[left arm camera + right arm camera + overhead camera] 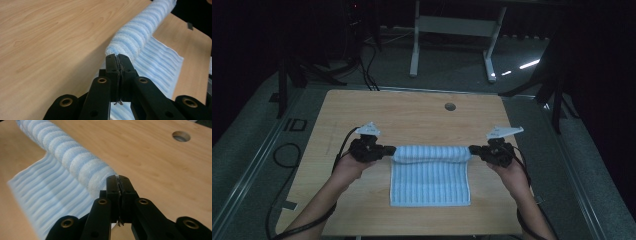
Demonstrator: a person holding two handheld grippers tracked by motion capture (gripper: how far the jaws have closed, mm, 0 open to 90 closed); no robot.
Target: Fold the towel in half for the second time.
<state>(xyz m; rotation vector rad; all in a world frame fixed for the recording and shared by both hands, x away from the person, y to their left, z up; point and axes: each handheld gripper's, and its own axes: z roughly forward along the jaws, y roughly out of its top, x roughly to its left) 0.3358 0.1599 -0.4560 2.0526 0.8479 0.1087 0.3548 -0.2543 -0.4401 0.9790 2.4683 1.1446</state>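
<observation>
Table [362,110] bears striped towel [430,182], near part flat, far edge rolled into a tube between the grippers. Left gripper [388,150] clamps the roll's left end; right gripper [474,149] clamps its right end.

Looking like a lab or test room: a bare wooden table [362,105] with a cable hole [450,106] is sitting on grey carpet, black cables [364,70] are trailing across the floor, and dark stands [287,80] plus a white desk frame [452,30] are standing around it.
</observation>
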